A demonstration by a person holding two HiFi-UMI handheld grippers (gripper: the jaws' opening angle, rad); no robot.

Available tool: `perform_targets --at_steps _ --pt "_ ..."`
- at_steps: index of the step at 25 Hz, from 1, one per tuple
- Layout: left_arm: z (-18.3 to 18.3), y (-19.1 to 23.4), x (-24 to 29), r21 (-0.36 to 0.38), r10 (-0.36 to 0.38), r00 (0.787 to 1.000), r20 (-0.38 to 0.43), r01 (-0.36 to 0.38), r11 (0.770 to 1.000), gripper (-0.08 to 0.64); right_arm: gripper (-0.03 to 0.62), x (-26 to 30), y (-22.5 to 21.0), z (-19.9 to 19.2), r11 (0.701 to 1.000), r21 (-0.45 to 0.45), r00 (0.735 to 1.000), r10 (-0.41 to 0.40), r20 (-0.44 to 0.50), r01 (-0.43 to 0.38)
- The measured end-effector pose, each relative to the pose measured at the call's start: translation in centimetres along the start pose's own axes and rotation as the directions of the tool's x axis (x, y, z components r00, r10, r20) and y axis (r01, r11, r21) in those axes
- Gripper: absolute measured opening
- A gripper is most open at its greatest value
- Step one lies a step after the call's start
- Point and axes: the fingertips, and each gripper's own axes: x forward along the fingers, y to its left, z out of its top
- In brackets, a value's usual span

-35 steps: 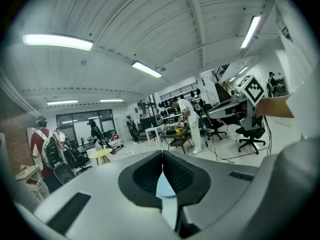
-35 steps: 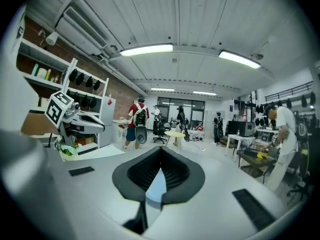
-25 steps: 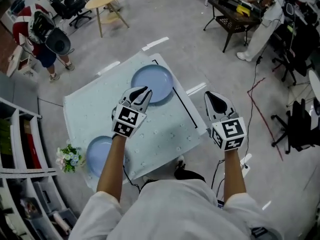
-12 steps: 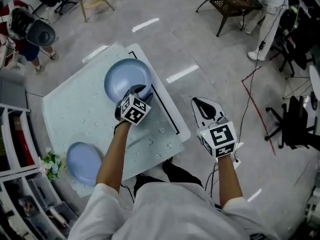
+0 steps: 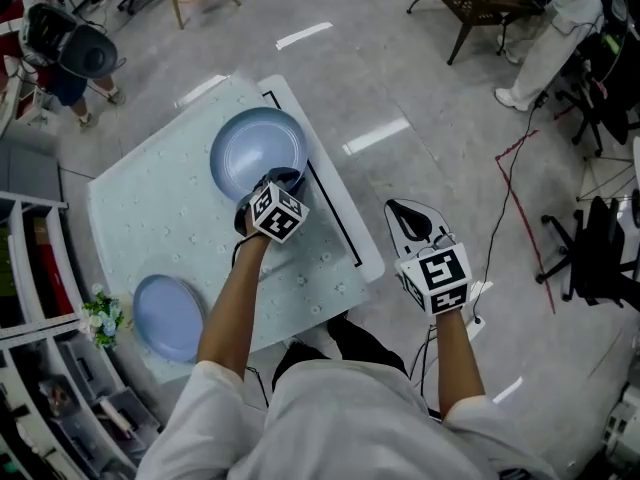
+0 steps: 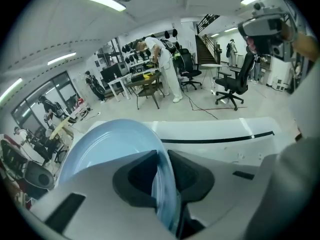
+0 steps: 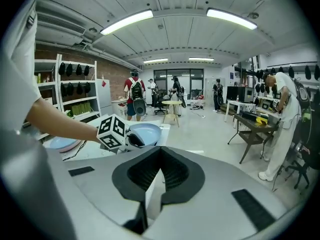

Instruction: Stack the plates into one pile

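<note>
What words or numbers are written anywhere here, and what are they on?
None can be read.
Left cube and right cube: only black-and-white square patterns, no letters.
Far plate and near plate: plain blue, no print.
Shelves: the things on them are too small to read.

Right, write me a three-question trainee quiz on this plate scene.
1. How many blue plates lie on the table?
2. True or false: the right gripper holds a plate.
3. What is between the left gripper's jaws: A a plate rim, B flowers, C nothing?
Key: 1 two, the far plate and the near plate. 2 False; it is shut and empty. 3 A; the jaws are closing on the far plate's rim.
</note>
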Motion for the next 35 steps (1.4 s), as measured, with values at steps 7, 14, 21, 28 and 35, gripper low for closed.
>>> perform_targets --at_steps 7,14,21,28,35 --pt "-0.5 0.0 -5.7 0.097 0.041 0.995 0.09 -0.05 0.994 0.041 0.012 -0.1 2.2 0.5 1.0 0.011 1.0 -0.007 0.026 0.007" --pt "-1.1 -0.3 -16.7 -0.046 0.028 0.95 0.31 -0.014 0.999 0.043 0.012 -1.9 8.8 3.0 1.0 -0.029 0.997 0.008 0.078 -0.006" --pt "-3.7 -4.7 -29.2 -0.015 0.098 0.91 0.403 -0.1 0.995 0.043 0.011 -6.9 18.1 5.5 0.987 -0.157 0.989 0.043 0.141 -0.02" --pt "-10.3 -8.6 -41.2 -0.054 0.209 0.891 0.404 -0.205 0.977 0.043 0.011 -11.8 28.5 7.9 0.973 -0.219 0.962 0.127 0.243 -0.073" --pt "-18.9 -13.0 -47.1 -0.063 0.272 0.912 0.308 -0.266 0.962 0.044 0.012 -13.5 37.1 6.7 0.94 -0.298 0.945 0.237 0.226 -0.165"
